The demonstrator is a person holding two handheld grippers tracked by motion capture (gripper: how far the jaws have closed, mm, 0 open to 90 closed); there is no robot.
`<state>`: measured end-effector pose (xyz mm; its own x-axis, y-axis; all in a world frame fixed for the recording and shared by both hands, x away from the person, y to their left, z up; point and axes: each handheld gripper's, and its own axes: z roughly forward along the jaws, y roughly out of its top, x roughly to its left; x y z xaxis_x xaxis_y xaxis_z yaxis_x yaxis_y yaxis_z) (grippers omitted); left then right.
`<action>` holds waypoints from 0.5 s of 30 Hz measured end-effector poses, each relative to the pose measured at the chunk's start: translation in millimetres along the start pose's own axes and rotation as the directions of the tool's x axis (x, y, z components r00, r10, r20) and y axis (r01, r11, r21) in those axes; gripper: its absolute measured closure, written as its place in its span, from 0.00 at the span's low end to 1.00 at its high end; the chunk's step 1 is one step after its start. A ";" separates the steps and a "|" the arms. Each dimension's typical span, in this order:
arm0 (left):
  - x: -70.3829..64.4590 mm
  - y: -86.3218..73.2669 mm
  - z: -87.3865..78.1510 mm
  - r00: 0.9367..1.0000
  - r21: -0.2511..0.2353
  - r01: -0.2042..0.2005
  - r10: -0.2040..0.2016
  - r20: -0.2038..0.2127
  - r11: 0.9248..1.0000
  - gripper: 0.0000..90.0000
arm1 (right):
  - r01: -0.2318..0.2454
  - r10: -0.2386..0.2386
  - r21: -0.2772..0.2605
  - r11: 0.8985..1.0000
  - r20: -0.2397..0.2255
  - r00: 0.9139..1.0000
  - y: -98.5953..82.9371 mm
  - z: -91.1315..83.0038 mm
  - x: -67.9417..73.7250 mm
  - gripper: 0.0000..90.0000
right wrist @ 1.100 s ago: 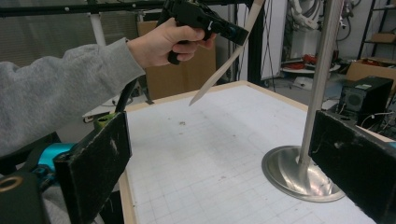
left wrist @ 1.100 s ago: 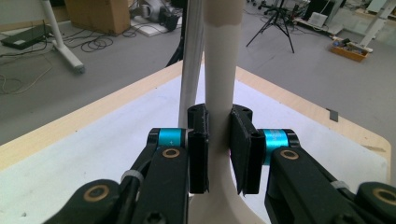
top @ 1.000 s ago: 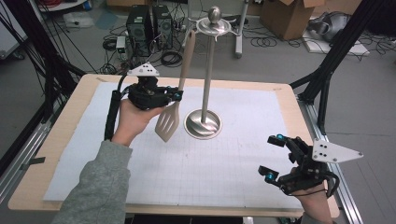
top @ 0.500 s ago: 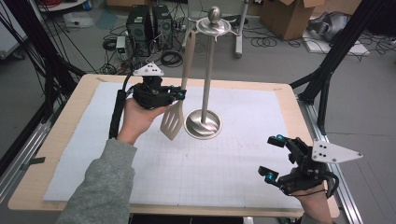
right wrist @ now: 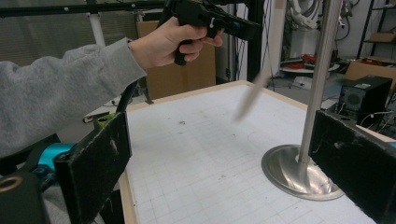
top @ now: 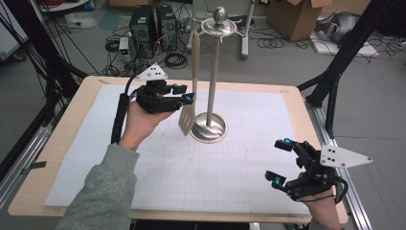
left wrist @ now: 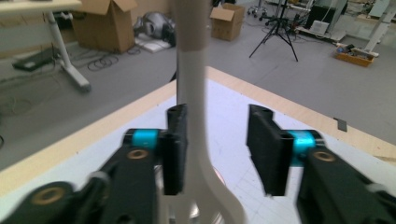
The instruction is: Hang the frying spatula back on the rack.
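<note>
A pale slotted spatula [top: 187, 119] hangs by its handle from the top ring of a steel utensil stand [top: 212, 76], whose round base sits mid-table. My left gripper [top: 187, 95] is raised beside it and open. In the left gripper view [left wrist: 217, 144] the spatula handle [left wrist: 193, 88] runs up between the jaws, against the left one and clear of the right one. My right gripper [top: 278, 161] rests near the table's front right corner, open and holding nothing. In the right gripper view [right wrist: 224, 154] the spatula [right wrist: 252, 95] looks blurred, beside the stand pole [right wrist: 318, 79].
A white grid mat [top: 239, 182] covers most of the wooden table [top: 57, 158]. Black frame struts [top: 335, 81] rise at the table's right and left sides. A computer tower [top: 146, 24], cables and cardboard boxes [top: 292, 17] sit on the floor beyond the far edge.
My left gripper has shifted a little right, toward the stand. The spatula blade has swung right, closer to the pole. The right gripper has not moved.
</note>
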<state>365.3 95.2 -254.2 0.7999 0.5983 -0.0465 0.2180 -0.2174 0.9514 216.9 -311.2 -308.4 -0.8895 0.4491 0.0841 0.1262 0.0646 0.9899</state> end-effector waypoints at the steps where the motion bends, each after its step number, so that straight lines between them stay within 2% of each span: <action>1: -0.6 0.3 -1.5 1.000 0.000 -0.008 0.008 -0.004 1.000 0.51 | 0.000 0.000 0.000 1.000 -0.002 1.000 0.3 -0.5 0.4 0.05; 2: -0.8 0.5 -3.2 1.000 0.000 -0.020 0.020 -0.004 1.000 0.51 | 0.000 0.000 0.000 1.000 -0.002 1.000 0.3 -0.5 0.4 0.05; 3: -1.4 0.7 -4.3 1.000 -0.007 -0.021 0.021 -0.007 1.000 0.43 | 0.003 -0.003 0.001 1.000 -0.001 1.000 0.3 -0.4 0.2 0.05; 8: -0.8 1.7 -11.0 1.000 -0.031 -0.019 0.019 -0.006 0.999 0.25 | -0.004 0.004 0.009 1.000 -0.005 1.000 0.5 0.9 1.1 0.05; 10: -0.7 2.1 -12.7 1.000 -0.012 -0.026 0.026 -0.015 1.000 0.14 | -0.001 0.001 0.007 1.000 -0.005 1.000 0.3 1.6 0.8 0.05; 11: -0.5 1.9 -13.2 1.000 0.001 -0.026 0.026 -0.012 1.000 0.14 | -0.001 0.001 0.007 1.000 -0.005 1.000 0.3 1.6 0.8 0.05; 12: -0.2 1.8 -13.6 1.000 0.017 -0.027 0.027 -0.002 0.999 0.07 | -0.006 0.006 0.007 1.000 -0.008 1.000 0.3 1.8 0.9 0.05; 15: -1.4 0.6 -16.7 0.999 0.031 -0.035 0.035 -0.012 0.999 0.05 | -0.005 0.006 0.008 1.000 -0.007 1.000 0.1 1.8 0.6 0.05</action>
<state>355.1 107.1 -248.5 0.8002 0.5997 -0.0091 0.2069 -0.2618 0.9427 217.1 -309.3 -308.5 -0.8917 0.4435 0.0903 0.1346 0.0692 0.9885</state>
